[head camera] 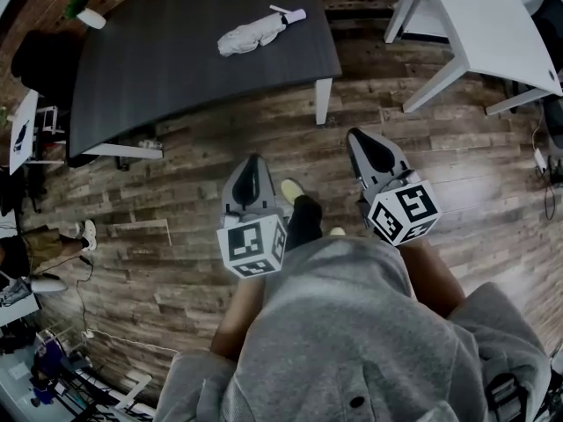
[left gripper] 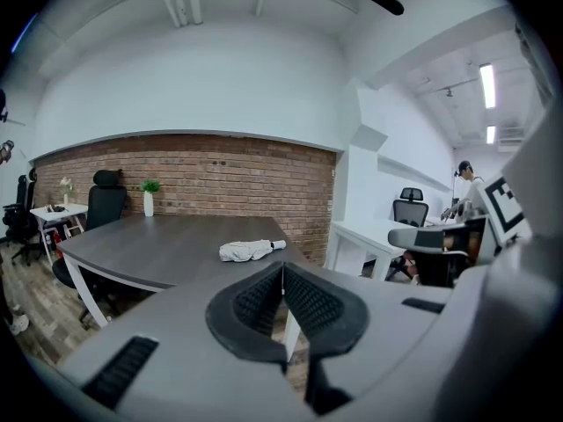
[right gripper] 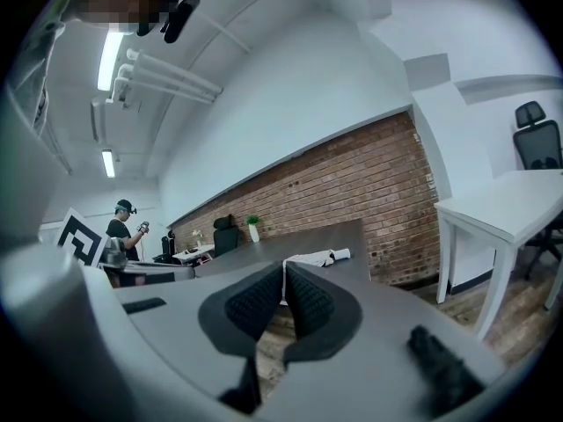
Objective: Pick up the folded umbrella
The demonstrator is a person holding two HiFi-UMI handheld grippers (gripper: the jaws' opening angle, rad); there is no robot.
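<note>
A folded pale-grey umbrella (head camera: pixel 251 33) with a white handle lies near the right end of a dark grey table (head camera: pixel 176 69). It also shows beyond the jaws in the left gripper view, umbrella (left gripper: pixel 249 251), and in the right gripper view, umbrella (right gripper: pixel 318 258). My left gripper (head camera: pixel 254 162) and right gripper (head camera: pixel 355 135) hang over the wooden floor, well short of the table. Both are shut with nothing between the jaws, as seen at the left gripper (left gripper: pixel 282 269) and the right gripper (right gripper: pixel 284 268).
A white table (head camera: pixel 479 25) stands to the right of the dark one, with a gap of wooden floor between. A small potted plant (head camera: pixel 84 10) sits on the dark table's far left corner. Office chairs (left gripper: pixel 104 202) and another person (right gripper: pixel 121 231) are farther off.
</note>
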